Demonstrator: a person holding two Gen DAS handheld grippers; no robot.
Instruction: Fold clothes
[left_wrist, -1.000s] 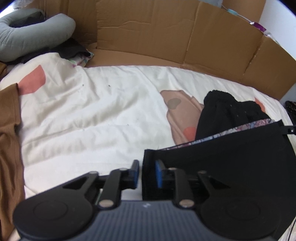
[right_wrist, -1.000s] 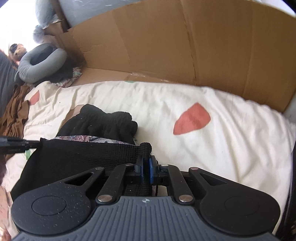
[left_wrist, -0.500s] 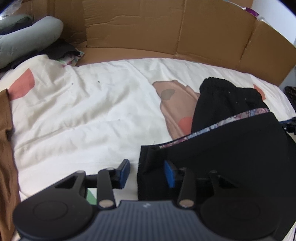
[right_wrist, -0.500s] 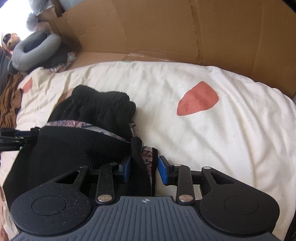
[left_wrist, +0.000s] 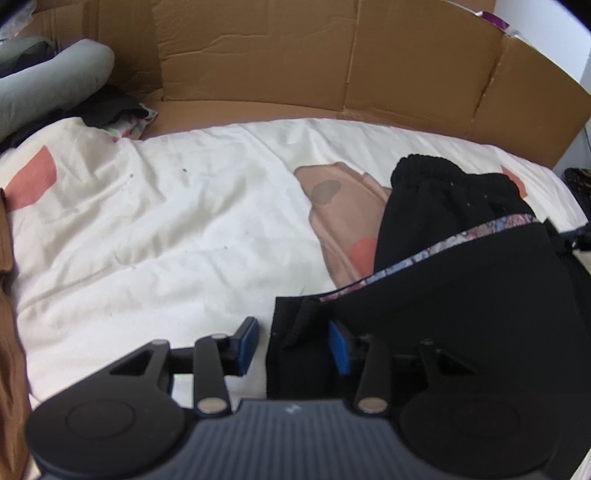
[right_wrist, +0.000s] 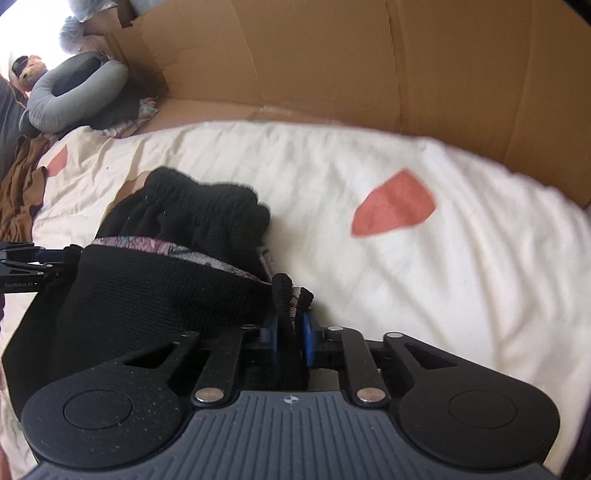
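The left gripper (left_wrist: 293, 345) stands wide apart, the corner of the black knit garment (left_wrist: 461, 302) lying loose between its blue pads. The right gripper (right_wrist: 290, 338) is narrow, its pads nipping the garment's other bunched edge. The garment lies folded just ahead of both tools on the cream duvet (right_wrist: 424, 258), patterned lining (left_wrist: 424, 254) showing along the fold, cardboard wall (left_wrist: 332, 62) beyond.
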